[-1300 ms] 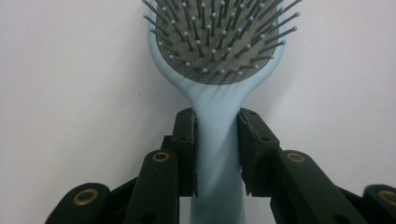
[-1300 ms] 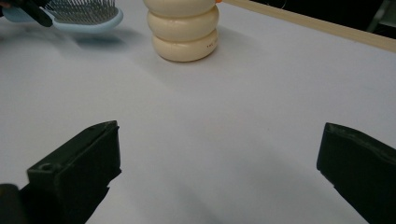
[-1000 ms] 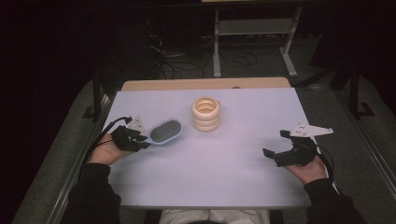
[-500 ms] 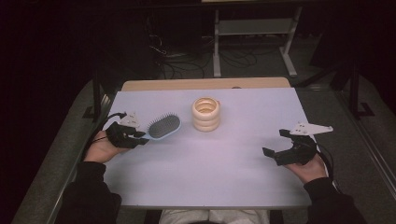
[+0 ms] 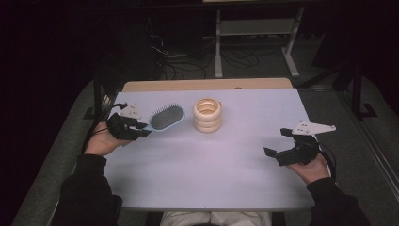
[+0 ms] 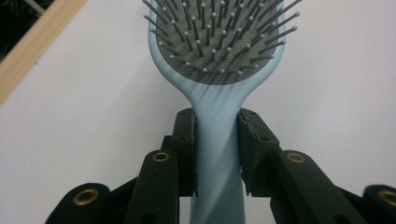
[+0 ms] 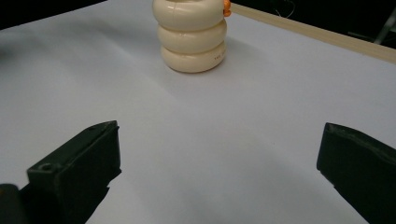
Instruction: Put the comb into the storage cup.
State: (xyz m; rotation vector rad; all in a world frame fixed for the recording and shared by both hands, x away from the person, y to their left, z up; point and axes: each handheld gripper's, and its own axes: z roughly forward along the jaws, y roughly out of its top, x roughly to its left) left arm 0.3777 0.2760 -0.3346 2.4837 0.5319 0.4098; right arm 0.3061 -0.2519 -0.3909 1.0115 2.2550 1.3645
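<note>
A light-blue hairbrush (image 5: 164,117) with a grey bristle pad is held by its handle at the table's left. My left gripper (image 5: 141,129) is shut on that handle; in the left gripper view both jaws press the handle (image 6: 218,140) and the bristle head (image 6: 222,37) points away, bristles up. A cream ribbed cup (image 5: 208,114) made of stacked rings stands upright near the table's middle back, to the right of the brush (image 7: 191,35). My right gripper (image 5: 278,142) rests low at the table's right, open, with bare table between its jaws.
The white tabletop (image 5: 197,169) has a wooden strip (image 5: 207,84) along its far edge. Beyond it are a dark floor with cables and a white stand (image 5: 254,33). A small orange thing (image 7: 227,6) peeks from behind the cup.
My left gripper has lifted the hairbrush off the table and drawn it slightly left. The right gripper and the cup have stayed put.
</note>
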